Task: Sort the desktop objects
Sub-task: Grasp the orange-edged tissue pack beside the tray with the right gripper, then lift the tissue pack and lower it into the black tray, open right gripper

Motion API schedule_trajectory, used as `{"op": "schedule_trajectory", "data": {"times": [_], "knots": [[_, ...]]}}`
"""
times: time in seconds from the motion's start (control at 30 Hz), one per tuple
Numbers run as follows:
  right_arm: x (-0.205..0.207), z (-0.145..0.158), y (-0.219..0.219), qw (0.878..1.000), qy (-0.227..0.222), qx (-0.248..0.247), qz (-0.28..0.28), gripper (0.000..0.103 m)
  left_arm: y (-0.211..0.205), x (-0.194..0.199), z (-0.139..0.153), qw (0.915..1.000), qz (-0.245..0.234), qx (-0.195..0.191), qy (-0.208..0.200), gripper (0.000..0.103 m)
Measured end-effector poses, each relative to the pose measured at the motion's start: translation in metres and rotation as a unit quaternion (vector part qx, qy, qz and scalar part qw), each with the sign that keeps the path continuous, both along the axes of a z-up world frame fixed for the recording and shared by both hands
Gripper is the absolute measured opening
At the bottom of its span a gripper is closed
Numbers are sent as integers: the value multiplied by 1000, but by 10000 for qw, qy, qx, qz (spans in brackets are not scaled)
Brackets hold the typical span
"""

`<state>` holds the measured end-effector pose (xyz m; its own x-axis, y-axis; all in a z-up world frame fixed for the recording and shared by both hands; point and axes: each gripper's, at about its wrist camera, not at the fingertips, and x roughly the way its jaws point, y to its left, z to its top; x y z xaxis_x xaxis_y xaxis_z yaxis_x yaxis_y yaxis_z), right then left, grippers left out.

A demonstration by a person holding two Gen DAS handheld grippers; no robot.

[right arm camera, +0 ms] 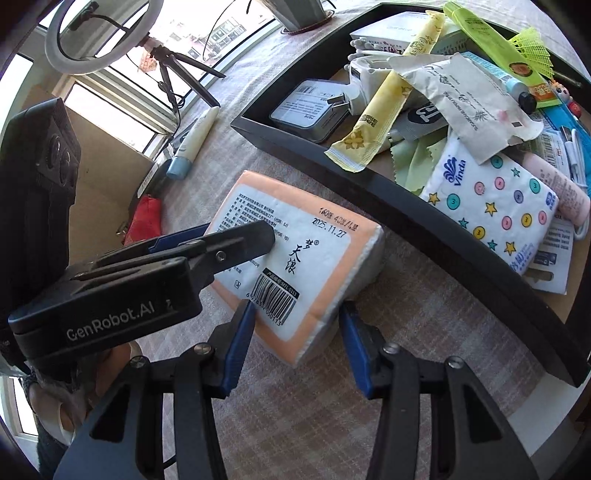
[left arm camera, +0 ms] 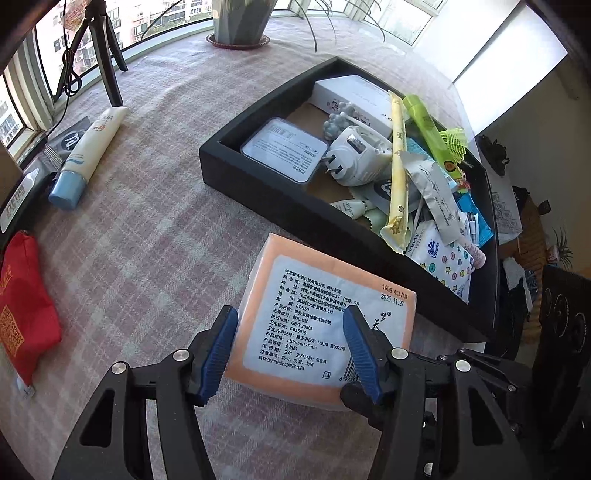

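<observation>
An orange-edged tissue pack (left arm camera: 317, 314) with a white printed label lies on the checked tablecloth, just in front of the black tray (left arm camera: 258, 184). My left gripper (left arm camera: 290, 332) comes down on it: one blue pad presses its left edge and the other finger rests on the label. In the right wrist view that left finger (right arm camera: 255, 236) lies across the tissue pack (right arm camera: 295, 258). My right gripper (right arm camera: 295, 325) straddles the pack's near corner, with both blue pads against its sides. The black tray (right arm camera: 406, 210) holds several items, among them a Vinda tissue packet (right arm camera: 491, 206).
On the left lie a white sunscreen tube (left arm camera: 92, 147) with a blue cap, dark sachets (left arm camera: 70, 138) and a red pouch (left arm camera: 26, 306). A tripod (left arm camera: 107, 55) and a plant pot (left arm camera: 240, 22) stand at the far side by the window. The table edge runs right of the tray.
</observation>
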<state>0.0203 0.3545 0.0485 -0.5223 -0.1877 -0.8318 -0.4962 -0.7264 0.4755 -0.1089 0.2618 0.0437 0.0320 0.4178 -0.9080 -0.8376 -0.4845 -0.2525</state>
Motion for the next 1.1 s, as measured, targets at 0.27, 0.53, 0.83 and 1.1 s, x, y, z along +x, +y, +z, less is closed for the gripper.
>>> {"op": "schedule_trajectory", "data": {"times": [0.27,0.53,0.83,1.1], "knots": [[-2,37,-2,9979,432,37,487,47,3,-10,49,9987,465,168,110,56],[3,81,37,9931,716,311,879,47,30,10,93,9951,741,455,472,56],[28,98,136,9912,691,580,967,47,120,55,108,9938,771,670,439,56],[49,83,230,9903,349,866,1028,47,208,90,88,9957,688,598,160,56]]}}
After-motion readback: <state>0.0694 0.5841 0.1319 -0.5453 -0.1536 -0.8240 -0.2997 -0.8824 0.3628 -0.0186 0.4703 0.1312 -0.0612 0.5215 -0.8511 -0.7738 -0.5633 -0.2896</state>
